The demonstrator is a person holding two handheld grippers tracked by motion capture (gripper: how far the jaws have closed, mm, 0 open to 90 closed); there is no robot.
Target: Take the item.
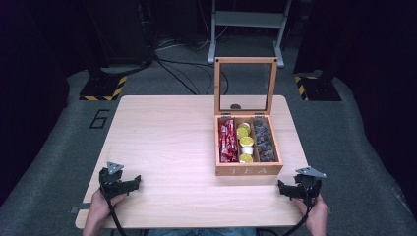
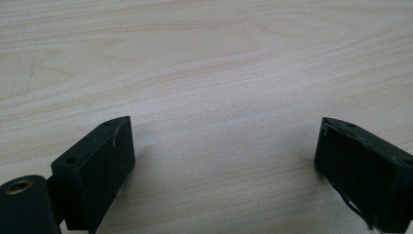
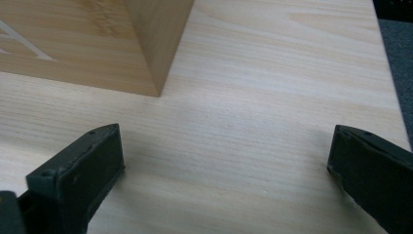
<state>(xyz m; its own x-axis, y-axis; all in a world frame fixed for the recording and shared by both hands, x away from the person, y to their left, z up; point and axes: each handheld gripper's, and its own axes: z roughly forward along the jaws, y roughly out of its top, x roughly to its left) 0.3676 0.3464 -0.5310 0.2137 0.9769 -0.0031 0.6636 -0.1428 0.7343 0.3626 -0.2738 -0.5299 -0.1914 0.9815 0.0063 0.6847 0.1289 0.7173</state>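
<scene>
Starting posture: left gripper (image 1: pixel 132 184) and right gripper (image 1: pixel 284 188) rest on the pale wooden table (image 1: pixel 162 142), jaws wide apart and empty. The open glass-lidded wooden tea box (image 1: pixel 249 169) stands just beyond the right gripper; a reach toward it likely follows

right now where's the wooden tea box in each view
High view: the tea box sits right of centre on the table, lid open and upright, nearer the right tongs.
Left gripper view: the box is not in it; bare table lies between the open left tongs.
Right gripper view: the box's front right corner is at upper left, beyond the open tongs.
Shared landmark: the light wood tabletop.
</scene>
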